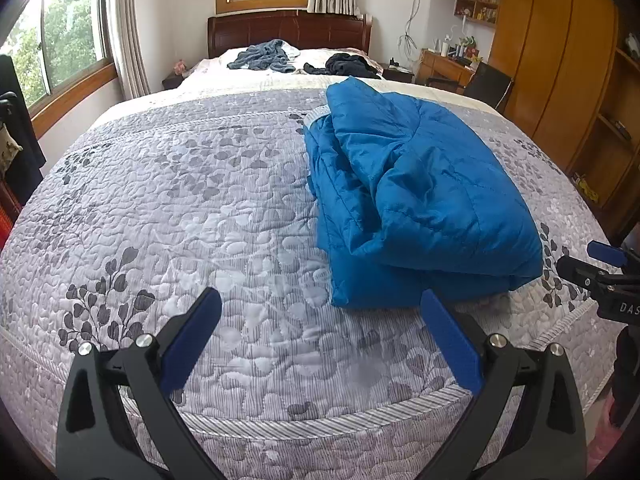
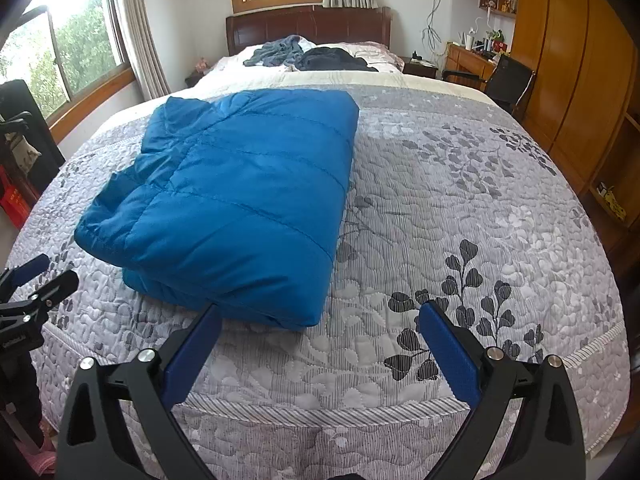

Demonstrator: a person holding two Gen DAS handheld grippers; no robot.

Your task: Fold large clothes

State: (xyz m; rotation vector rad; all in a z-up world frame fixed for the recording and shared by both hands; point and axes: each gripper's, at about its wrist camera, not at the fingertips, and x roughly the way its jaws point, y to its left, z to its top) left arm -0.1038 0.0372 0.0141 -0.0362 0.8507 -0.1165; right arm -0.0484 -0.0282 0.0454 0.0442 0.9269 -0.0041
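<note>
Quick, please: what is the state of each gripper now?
Left gripper: open, holding nothing.
Right gripper: open, holding nothing.

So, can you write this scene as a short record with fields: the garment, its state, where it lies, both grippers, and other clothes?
garment: blue jacket, quilted
state: folded into a thick block, one loose flap on top
place: on the grey quilt, near the foot of the bed
left gripper: jaws open, empty, clear of the jacket
right gripper: jaws open, empty, at the jacket's near edge
other clothes: grey-blue heap and dark heap by the headboard, unfolded
</note>
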